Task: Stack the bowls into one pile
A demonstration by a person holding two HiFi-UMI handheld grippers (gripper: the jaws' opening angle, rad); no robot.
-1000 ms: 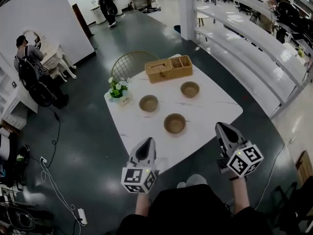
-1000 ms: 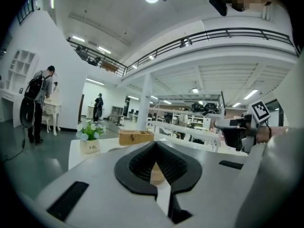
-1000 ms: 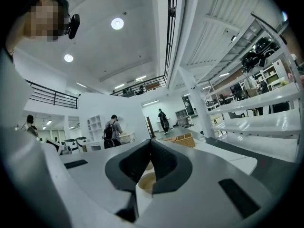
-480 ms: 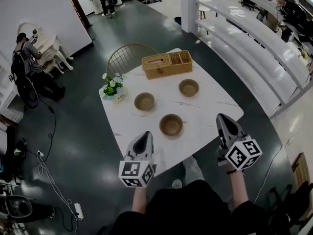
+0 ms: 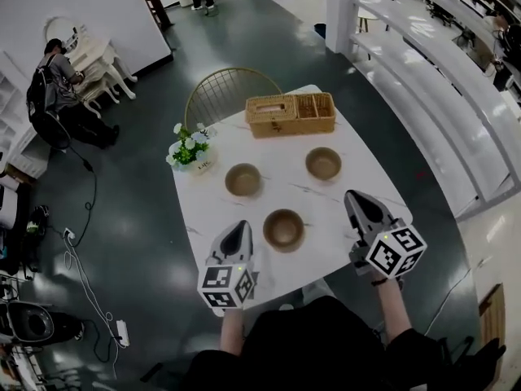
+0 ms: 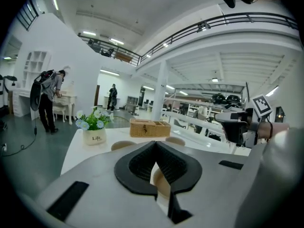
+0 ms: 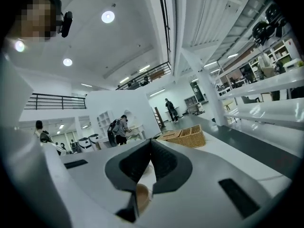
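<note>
Three brown bowls stand apart on the white marble table [image 5: 366,187]: a left one [image 5: 243,180], a right one [image 5: 323,163] and a near one [image 5: 283,229]. My left gripper [image 5: 237,233] hovers over the table's near edge just left of the near bowl, jaws shut and empty. My right gripper [image 5: 356,200] is over the near right part of the table, shut with nothing in it. In the left gripper view the shut tips [image 6: 155,144] point at the bowls, the near bowl [image 6: 161,186] showing through the gap beneath them. In the right gripper view a bowl [image 7: 141,197] shows below the shut tips [image 7: 151,141].
A wicker basket [image 5: 291,114] sits at the table's far edge and a small flower pot [image 5: 189,149] at its left corner. A wire chair [image 5: 224,96] stands behind the table. Cables lie on the dark floor at left; people stand at a desk far off.
Both grippers have moved forward from in front of the table to over its near edge, closer to the near bowl. The bowls have not moved.
</note>
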